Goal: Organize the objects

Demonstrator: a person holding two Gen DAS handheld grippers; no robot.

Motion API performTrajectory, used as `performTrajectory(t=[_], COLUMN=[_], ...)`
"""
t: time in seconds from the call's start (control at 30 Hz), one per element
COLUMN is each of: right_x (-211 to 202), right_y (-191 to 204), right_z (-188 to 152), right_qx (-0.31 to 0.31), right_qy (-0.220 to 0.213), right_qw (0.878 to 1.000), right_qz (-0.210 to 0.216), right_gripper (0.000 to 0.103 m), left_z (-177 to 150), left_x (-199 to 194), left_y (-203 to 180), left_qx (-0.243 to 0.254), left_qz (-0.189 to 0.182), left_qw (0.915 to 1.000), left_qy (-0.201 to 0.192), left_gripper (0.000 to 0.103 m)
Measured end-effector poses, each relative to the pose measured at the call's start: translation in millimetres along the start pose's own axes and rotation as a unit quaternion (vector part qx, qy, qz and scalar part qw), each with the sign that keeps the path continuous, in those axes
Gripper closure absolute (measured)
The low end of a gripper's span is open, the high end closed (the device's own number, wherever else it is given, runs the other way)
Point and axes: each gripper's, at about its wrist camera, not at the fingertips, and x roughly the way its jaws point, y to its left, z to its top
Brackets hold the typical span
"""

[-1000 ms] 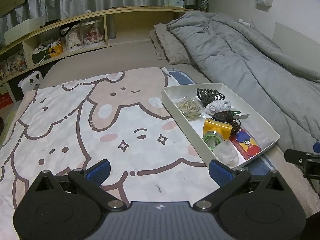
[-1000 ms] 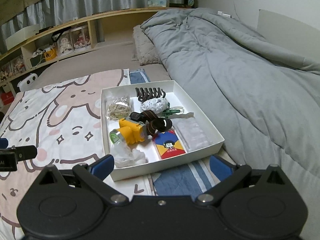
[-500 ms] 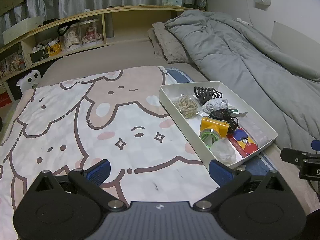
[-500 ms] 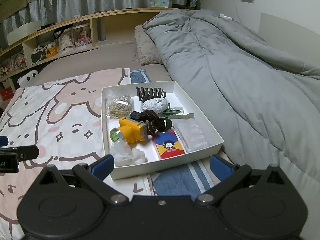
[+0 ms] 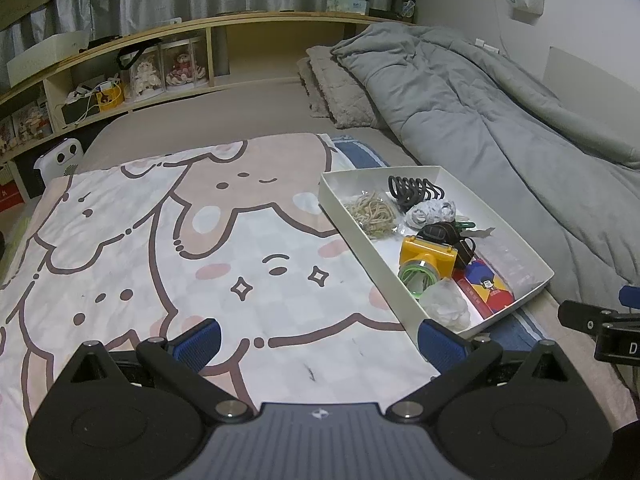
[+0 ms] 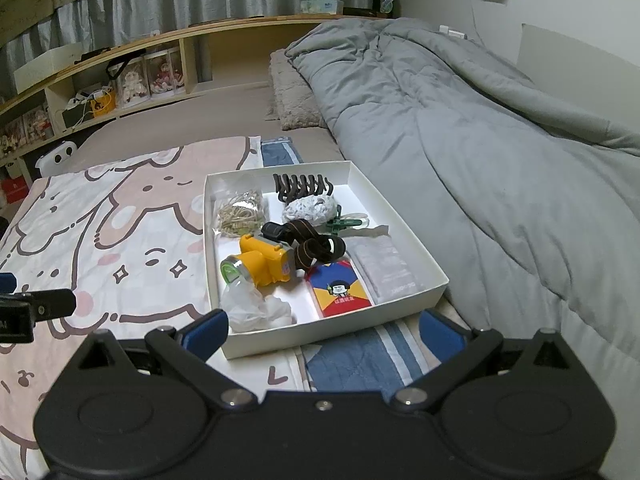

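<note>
A white box (image 6: 420,258) (image 5: 362,236) lies on the bed. It holds a yellow headlamp (image 6: 266,262) (image 5: 426,258) with a dark strap, a bag of rubber bands (image 6: 239,213) (image 5: 374,212), a black hair claw (image 6: 303,186) (image 5: 414,189), a crumpled white wad (image 6: 310,209), a green clip (image 6: 347,222), a red and blue card pack (image 6: 340,289) (image 5: 486,292), a clear packet (image 6: 386,270) and a clear plastic bag (image 6: 254,307) (image 5: 446,303). My right gripper (image 6: 324,328) is open just in front of the box. My left gripper (image 5: 318,340) is open over the cartoon blanket (image 5: 160,248), left of the box.
A grey duvet (image 6: 480,140) covers the right side of the bed, with a pillow (image 5: 340,92) at its head. A wooden shelf (image 5: 160,64) with doll cases and small items runs along the back. A white gadget (image 5: 60,158) lies at the bed's far left.
Both grippers have drawn back and risen slightly, so the box looks a little farther away. Nothing in the box has moved.
</note>
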Motion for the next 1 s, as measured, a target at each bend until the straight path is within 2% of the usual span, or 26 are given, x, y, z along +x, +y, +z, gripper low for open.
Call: performTrajectory(t=[1.0], right_x=[0.7], right_y=[-0.6], right_z=[0.0], right_qx=[0.001], right_qy=[0.001], right_qw=[1.0], right_qz=[0.0], right_gripper=[0.0], left_z=[0.1], left_x=[-2.1], left_y=[-2.4], left_qx=[-0.004], left_qz=[-0.001], left_qw=[1.0], left_qy=[0.001], left_gripper=[0.0])
